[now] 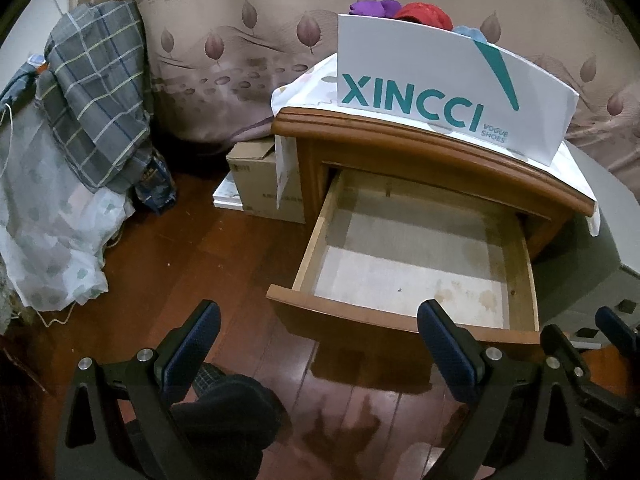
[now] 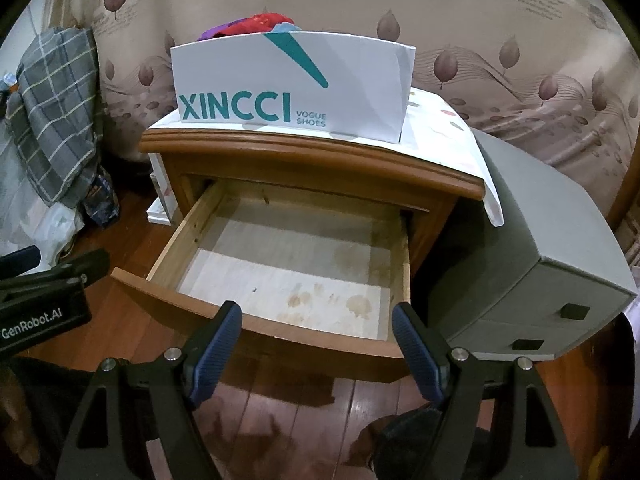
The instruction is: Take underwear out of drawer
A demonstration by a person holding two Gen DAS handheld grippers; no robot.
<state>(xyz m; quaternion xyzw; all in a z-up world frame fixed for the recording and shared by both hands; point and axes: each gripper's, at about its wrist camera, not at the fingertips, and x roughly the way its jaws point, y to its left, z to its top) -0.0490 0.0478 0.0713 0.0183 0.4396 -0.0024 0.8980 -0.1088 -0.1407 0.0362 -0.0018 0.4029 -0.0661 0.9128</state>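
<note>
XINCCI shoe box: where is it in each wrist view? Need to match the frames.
Left wrist: XINCCI shoe box upper right of centre, on the nightstand top, colourful fabric showing above its rim.
Right wrist: the box upper centre-left, same perch.
Shared landmark: the open drawer directly below the box, nothing visible inside it.

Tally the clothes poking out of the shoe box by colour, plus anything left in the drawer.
Purple: 1
Red: 1
Light blue: 1
In the drawer: 0
Total: 3 visible above the box rim; more may be hidden inside.
</note>
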